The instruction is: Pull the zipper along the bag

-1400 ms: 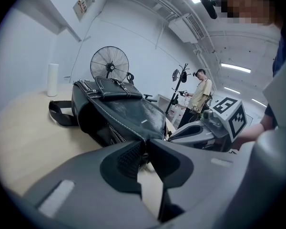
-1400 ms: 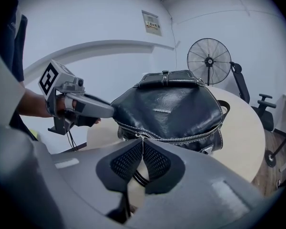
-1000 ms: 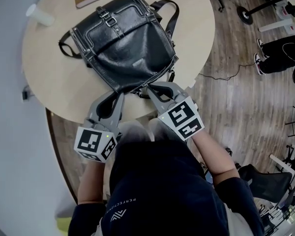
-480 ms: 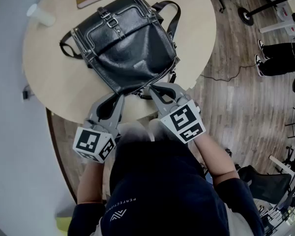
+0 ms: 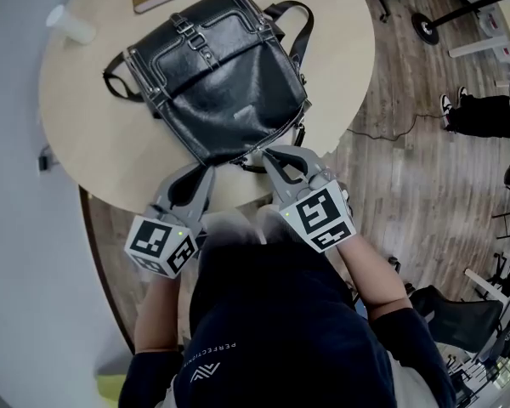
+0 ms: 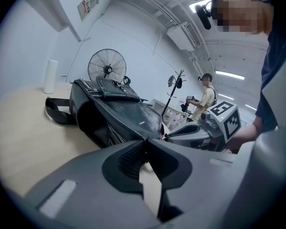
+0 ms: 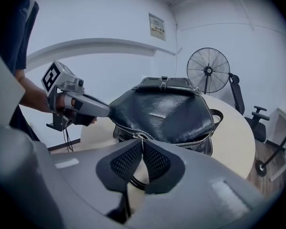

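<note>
Plainly the leather bag [image 5: 212, 66], soft and floppy-looking, lay mid table [image 5: 85, 143]. The left gripper [image 5: 207, 167], jaws just closing, pinched its 6 o'clock corner as an anchor. The right gripper [image 5: 268, 153] was clenched on the small, likely slippery zipper pull [image 7: 141, 137] at 5 o'clock.

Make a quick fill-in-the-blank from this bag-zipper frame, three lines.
1. The black bag lies on a ___ table.
2. The right gripper is shut on the bag's ___.
3. Behind the bag in the right gripper view stands a ___.
Missing words: round; zipper pull; fan.
</note>
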